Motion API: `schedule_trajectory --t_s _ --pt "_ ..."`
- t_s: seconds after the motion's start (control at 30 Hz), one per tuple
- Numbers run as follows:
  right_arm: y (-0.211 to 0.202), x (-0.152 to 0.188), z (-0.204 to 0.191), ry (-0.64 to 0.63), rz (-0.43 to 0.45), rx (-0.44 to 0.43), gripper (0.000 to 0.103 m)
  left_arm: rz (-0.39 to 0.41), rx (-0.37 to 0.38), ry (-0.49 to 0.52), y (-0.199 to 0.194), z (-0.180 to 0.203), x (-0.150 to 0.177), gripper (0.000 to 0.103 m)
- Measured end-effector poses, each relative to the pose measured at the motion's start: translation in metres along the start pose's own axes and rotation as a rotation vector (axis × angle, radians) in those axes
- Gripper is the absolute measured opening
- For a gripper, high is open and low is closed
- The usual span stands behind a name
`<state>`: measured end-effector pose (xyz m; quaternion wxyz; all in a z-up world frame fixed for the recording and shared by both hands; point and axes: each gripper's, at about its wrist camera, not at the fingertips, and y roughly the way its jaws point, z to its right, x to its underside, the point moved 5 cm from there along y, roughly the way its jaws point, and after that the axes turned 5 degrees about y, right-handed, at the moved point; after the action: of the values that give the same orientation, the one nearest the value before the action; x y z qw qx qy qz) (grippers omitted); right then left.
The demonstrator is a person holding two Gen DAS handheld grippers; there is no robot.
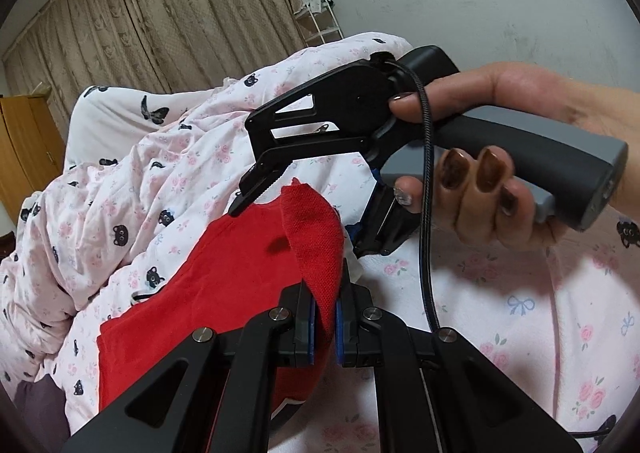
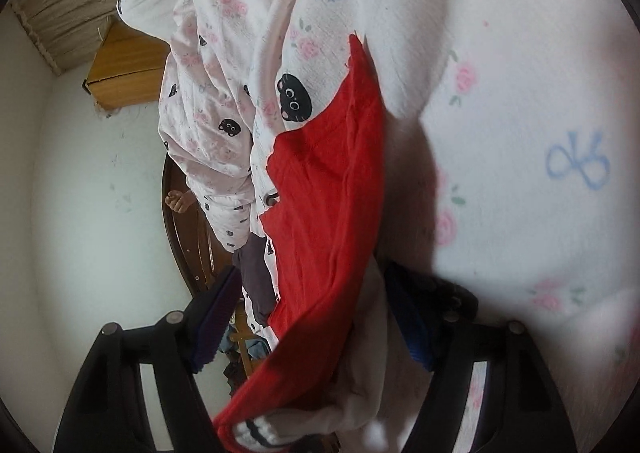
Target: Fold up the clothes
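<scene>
A red garment (image 1: 200,293) lies crumpled on the flowered bedding. At the bottom of the left wrist view my left gripper (image 1: 326,327) is shut on a raised fold of it, pinched between the blue pads. A hand (image 1: 500,181) holds my right gripper (image 1: 298,230) just beyond, its jaws wide apart over the fold's far tip. In the right wrist view the red garment (image 2: 328,173) runs between the spread fingers of the right gripper (image 2: 316,321), together with some white sheet. The pads do not press on either.
A pink-and-white quilt (image 1: 140,181) with cat prints is heaped at left and behind. Flowered sheet (image 2: 520,93) fills the right. A black cable (image 1: 428,213) hangs from the right gripper. Brown curtain (image 1: 160,13), wooden cabinet (image 1: 24,145) and dark bed frame (image 2: 180,237) stand around.
</scene>
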<state>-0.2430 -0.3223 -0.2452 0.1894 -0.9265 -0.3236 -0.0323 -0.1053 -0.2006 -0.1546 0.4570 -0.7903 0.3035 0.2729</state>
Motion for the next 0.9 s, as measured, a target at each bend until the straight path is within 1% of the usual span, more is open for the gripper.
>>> schedule_trajectory --t_s 0.07,0.17,0.2,0.23,0.27,0.33,0.37,0.43,0.5,0.63,0.73,0.9 --pt "0.003 -0.002 -0.004 -0.007 -0.006 -0.010 0.074 0.004 -0.005 -0.004 -0.001 -0.001 0.000 0.006" --pt "0.007 -0.001 -0.008 -0.029 -0.015 -0.002 0.074 0.009 -0.013 -0.010 -0.002 -0.001 0.001 0.006" --pt "0.009 -0.001 -0.008 -0.032 -0.015 0.004 0.073 0.010 -0.012 -0.015 -0.002 -0.002 0.001 0.006" --pt "0.011 -0.001 -0.008 -0.032 -0.013 0.013 0.064 0.010 -0.010 -0.019 -0.002 -0.002 0.001 0.006" --pt "0.012 -0.002 -0.007 -0.032 -0.010 0.023 0.058 0.009 -0.010 -0.022 -0.002 -0.002 0.001 0.006" --pt "0.015 -0.003 -0.003 -0.028 -0.002 0.042 0.037 0.012 -0.008 -0.023 -0.002 -0.003 0.001 0.006" --pt "0.016 -0.004 -0.001 -0.026 0.000 0.049 0.034 0.014 -0.007 -0.024 -0.002 -0.003 0.001 0.006" --pt "0.018 -0.005 0.003 -0.024 0.005 0.058 0.020 0.016 -0.008 -0.027 -0.002 -0.003 0.001 0.006" --pt "0.019 -0.006 0.002 -0.031 0.014 0.064 0.009 0.017 -0.009 -0.030 -0.002 -0.003 0.002 0.006" --pt "0.016 -0.003 -0.007 -0.079 0.036 0.096 0.008 0.025 -0.013 -0.038 -0.003 -0.004 0.001 0.006" --pt "0.013 0.003 -0.018 -0.125 0.055 0.130 0.008 0.035 -0.012 -0.066 -0.009 -0.010 0.000 0.006" --pt "0.011 0.013 -0.045 -0.213 0.074 0.227 0.008 0.048 0.001 -0.173 -0.022 -0.031 0.002 0.006"
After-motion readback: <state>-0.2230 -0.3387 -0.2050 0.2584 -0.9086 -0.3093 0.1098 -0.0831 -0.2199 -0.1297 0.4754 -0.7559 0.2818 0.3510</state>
